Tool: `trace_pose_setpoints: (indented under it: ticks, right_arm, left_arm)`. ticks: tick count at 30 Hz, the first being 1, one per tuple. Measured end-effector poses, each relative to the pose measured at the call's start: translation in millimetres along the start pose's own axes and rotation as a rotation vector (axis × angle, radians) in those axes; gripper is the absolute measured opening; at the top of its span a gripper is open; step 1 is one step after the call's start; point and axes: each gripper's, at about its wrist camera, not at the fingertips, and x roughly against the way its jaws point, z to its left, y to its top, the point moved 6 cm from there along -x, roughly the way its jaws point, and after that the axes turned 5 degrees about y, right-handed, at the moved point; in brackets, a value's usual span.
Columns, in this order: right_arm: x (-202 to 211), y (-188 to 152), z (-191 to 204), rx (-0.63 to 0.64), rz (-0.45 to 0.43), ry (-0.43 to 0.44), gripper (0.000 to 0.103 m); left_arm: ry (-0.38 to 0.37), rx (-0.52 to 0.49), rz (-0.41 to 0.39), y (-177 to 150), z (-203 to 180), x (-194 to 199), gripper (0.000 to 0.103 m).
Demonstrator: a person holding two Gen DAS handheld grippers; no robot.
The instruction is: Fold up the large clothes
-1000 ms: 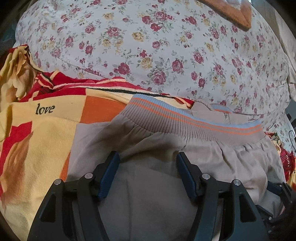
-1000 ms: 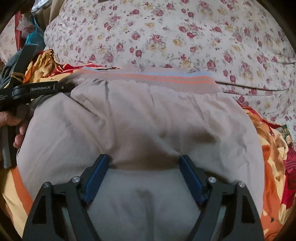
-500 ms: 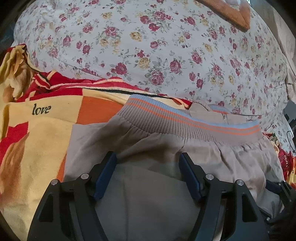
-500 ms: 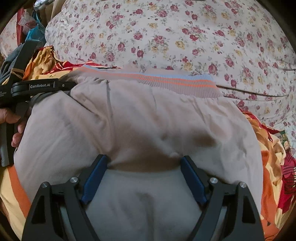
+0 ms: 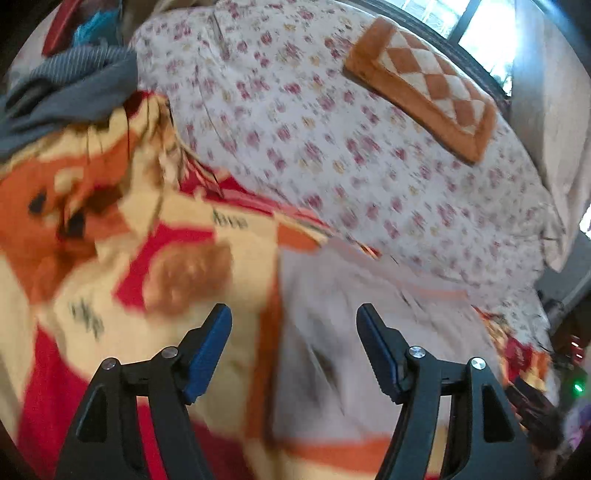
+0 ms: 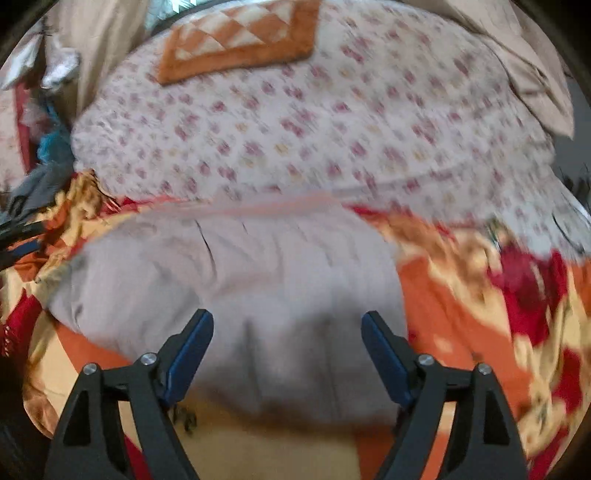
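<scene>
Two grippers: left gripper [image 5: 293, 341] and right gripper [image 6: 287, 347] spread, nothing pinched.
Garment: beige trousers [image 6: 236, 273] folded on blanket [image 6: 461, 295].
Advice: smooth before next fold.

A bedroom in a home. Ahead of both grippers lies a bed under a floral sheet [image 5: 369, 155], white with small red and yellow flowers, filling most of each view. At its far end rests an orange-and-white checked cushion [image 5: 424, 85]. Nearer the grippers a bright blanket [image 5: 92, 277] in red, orange and cream is spread over the bed, with folded beige trousers [image 6: 240, 280] lying on it. Beyond the bed, ahead and right of the left gripper, a window [image 5: 480, 26] lets in daylight. Ahead and left of that gripper lies a heap of grey clothes [image 5: 70, 88]. All of it is blurred.
</scene>
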Motion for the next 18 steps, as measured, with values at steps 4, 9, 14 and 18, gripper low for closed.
trace_pose_setpoints:
  ticks: [4,9,14,18]
  right_arm:
    - [0.4,-6.4,22.0,0.053,0.015,0.054,0.085]
    - [-12.4,-27.4,54.9,0.164,0.099,0.118,0.085]
    - [-24.1,-41.6,63.6,0.233,0.156,0.087,0.085]
    - [-23.3,-38.7,58.9,0.193,0.138,0.093,0.085]
  left_arm:
    - [-0.104,0.039,0.050,-65.9,-24.6,4.7,0.066]
    - [-0.049,0.081,0.136,-106.5,-18.3,-24.3,0.065]
    - [-0.087,0.138,0.115,-90.9,-16.9,-41.0,0.067]
    - [-0.105,0.207,0.100,-71.9,-12.9,-56.4,0.068]
